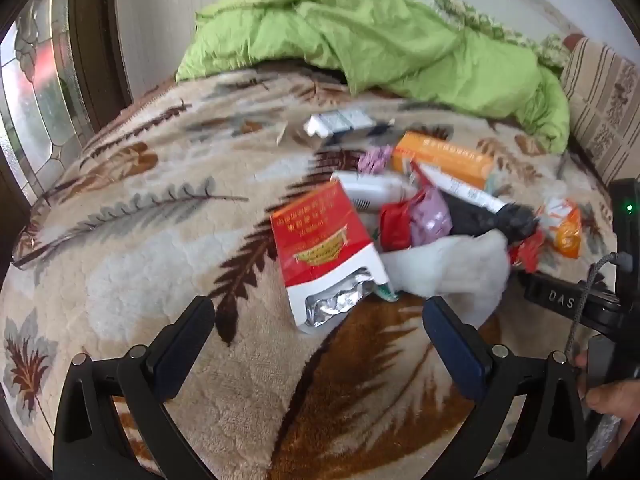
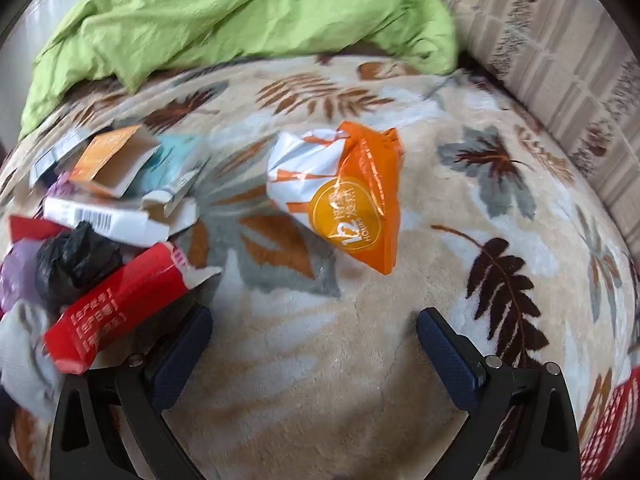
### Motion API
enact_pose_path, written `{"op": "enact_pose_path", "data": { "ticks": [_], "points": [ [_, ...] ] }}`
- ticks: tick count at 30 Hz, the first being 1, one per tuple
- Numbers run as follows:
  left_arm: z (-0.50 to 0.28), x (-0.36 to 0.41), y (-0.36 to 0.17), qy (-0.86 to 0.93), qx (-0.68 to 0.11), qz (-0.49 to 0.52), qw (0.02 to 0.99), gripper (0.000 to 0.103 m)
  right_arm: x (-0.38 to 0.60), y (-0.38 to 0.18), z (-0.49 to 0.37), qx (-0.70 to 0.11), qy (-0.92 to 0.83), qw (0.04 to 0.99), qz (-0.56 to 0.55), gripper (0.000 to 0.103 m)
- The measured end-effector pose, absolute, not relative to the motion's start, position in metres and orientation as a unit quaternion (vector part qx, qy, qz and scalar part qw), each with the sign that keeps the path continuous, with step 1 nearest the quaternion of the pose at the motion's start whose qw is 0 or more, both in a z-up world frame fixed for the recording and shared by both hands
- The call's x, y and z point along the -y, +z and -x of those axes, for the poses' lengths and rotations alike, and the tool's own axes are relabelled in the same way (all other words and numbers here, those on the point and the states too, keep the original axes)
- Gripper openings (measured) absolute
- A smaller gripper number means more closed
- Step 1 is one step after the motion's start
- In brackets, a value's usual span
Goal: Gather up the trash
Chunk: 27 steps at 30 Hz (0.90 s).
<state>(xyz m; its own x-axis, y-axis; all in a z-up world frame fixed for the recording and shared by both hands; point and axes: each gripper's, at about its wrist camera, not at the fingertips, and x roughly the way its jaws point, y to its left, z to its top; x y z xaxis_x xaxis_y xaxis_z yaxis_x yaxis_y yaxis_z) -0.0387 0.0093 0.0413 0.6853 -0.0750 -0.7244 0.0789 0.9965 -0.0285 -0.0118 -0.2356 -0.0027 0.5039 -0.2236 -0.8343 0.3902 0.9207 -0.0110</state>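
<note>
Left wrist view looks over a leaf-patterned blanket (image 1: 168, 248) strewn with trash, with a crumpled green quilt (image 1: 360, 36) heaped at the far side. The left gripper (image 1: 320, 316) has its jaws spread wide and grasps nothing; it hangs just short of a red and white carton (image 1: 320, 248) whose torn end shows silver foil. Past the carton lie a white tissue wad (image 1: 456, 268), a black bag (image 1: 492, 216), a pink wrapper (image 1: 430, 216), a long orange box (image 1: 444, 158) and a white box (image 1: 340, 122) farther back. At the right edge, part of the other gripper's body shows beside the pile.

Right wrist view shows the right gripper (image 2: 314, 328), also released and wide open, over bare blanket. An orange and white bag (image 2: 344, 196) lies alone ahead of it, well apart from the fingers. To the left sits the main pile: a red box (image 2: 120, 308) close to the left finger, the black bag (image 2: 76, 260) touching it, a white barcode box (image 2: 108, 220) behind, and an open orange box (image 2: 116, 160) farther back. A striped cushion (image 2: 560, 60) borders the blanket on the right
</note>
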Motion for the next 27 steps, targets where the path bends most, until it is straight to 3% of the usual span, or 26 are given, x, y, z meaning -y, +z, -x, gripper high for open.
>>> {"op": "enact_pose_path", "data": {
  "ticks": [3,13,19,27],
  "points": [
    [0.058,-0.009,0.06,-0.046,-0.368,-0.005,0.929,0.103,0.242,0.012,0.026,-0.484,-0.14,0.86,-0.083,0.102],
    [0.171,-0.014,0.135,-0.081,-0.308,-0.025,0.948,0.103,0.226,0.136,0.187,-0.362,-0.046,0.927,-0.084,0.102],
    [0.219,-0.009,0.17,-0.074,-0.289,-0.031,0.954,0.103,0.206,0.164,0.26,-0.326,-0.016,0.94,-0.095,0.102],
    [0.243,-0.004,0.182,-0.073,-0.282,-0.048,0.956,0.103,0.206,0.181,0.287,-0.299,-0.031,0.948,-0.105,0.102]
  ]
}}
